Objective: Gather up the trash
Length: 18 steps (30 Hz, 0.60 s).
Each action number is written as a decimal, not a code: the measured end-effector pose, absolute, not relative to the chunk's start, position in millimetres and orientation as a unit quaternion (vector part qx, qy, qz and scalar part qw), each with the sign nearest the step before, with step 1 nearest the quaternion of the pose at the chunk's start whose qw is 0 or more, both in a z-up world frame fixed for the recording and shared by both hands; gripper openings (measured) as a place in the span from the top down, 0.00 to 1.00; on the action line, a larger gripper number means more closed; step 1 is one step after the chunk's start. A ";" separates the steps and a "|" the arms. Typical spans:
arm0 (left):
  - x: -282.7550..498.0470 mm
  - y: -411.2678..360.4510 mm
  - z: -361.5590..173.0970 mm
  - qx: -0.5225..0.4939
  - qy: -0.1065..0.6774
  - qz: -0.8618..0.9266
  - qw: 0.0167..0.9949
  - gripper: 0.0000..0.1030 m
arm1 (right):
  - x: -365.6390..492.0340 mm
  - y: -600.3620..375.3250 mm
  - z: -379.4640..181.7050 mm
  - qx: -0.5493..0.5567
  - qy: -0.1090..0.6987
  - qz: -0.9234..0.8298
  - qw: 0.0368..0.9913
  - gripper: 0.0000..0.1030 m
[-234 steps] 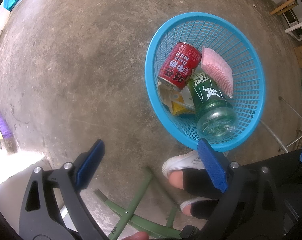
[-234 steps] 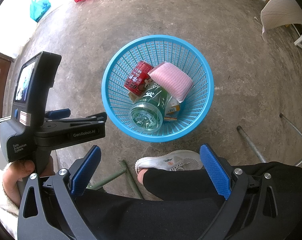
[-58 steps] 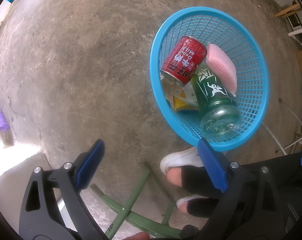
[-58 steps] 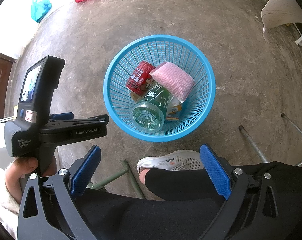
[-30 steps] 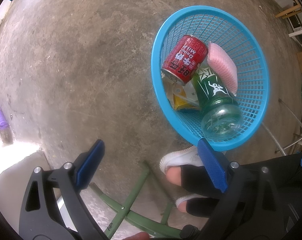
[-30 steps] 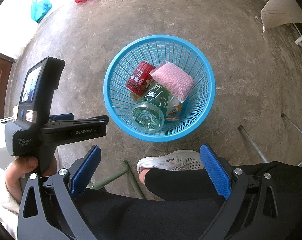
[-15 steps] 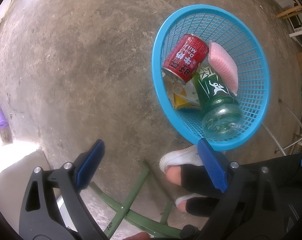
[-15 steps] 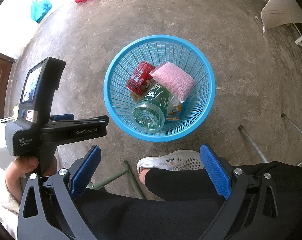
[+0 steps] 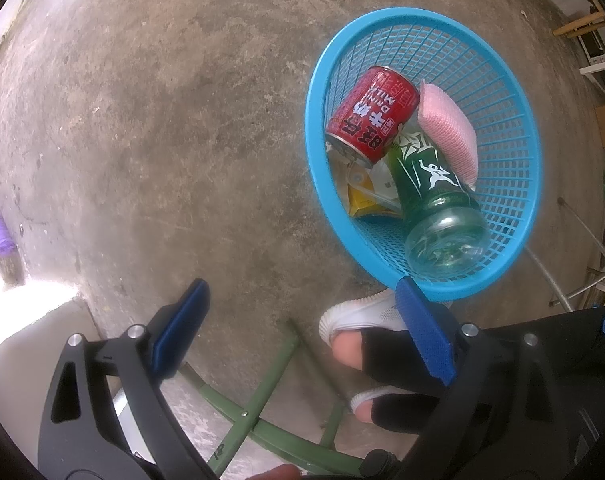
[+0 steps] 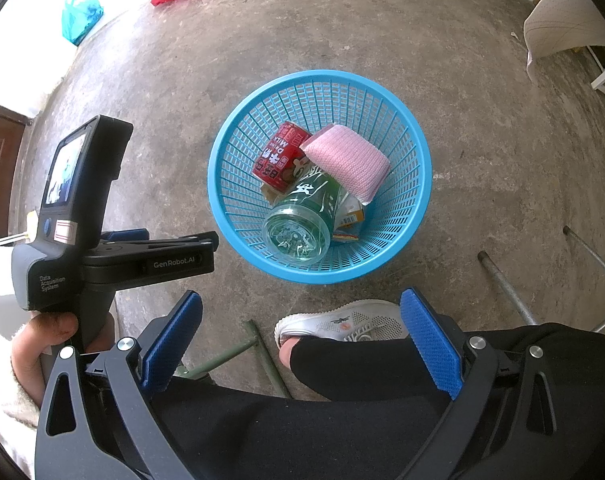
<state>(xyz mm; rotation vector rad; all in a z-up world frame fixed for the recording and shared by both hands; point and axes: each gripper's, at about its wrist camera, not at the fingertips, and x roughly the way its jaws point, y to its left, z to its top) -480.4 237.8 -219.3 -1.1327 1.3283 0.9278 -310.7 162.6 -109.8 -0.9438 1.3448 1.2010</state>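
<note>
Blue plastic mesh is what holds everything now: the basket [image 10: 222, 196] sits on the concrete floor [image 9: 150, 128] just ahead of your white shoe [image 10: 342, 326], and all the trash you can see is inside it. Your left hand-held gripper [image 9: 302, 328] and your right hand-held gripper [image 10: 302, 338] both hover above the floor with their blue pads spread wide and nothing between them, so each is released and empty. In the basket the green bottle [image 10: 306, 212] lies on its side, long axis running from its clear base, which faces back toward you and sits close to the near rim, down to a neck buried under the pile and hidden from view. The red can [image 10: 280, 158] lies tilted beside it, touching its upper part, and the pink sponge [image 10: 348, 162] rests across both. A yellow carton [image 9: 362, 196] is wedged underneath. The collecting looks finished or nearly so. The risk from here is your feet: the shoe is very near the rim, and a nudge could tip the light basket and roll the bottle out base first. If you lift the basket by one edge, the sponge, perched on top, could slide off.
</note>
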 end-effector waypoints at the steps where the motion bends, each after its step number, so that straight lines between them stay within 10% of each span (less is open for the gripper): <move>1: -480.5 237.8 -219.4 -0.479 0.561 0.392 0.550 0.13 | -309.5 162.2 -109.9 -0.394 0.562 0.502 0.525 0.06; 18: -480.2 237.9 -219.4 -0.480 0.561 0.391 0.549 0.13 | -310.2 162.3 -109.9 -0.394 0.562 0.502 0.525 0.06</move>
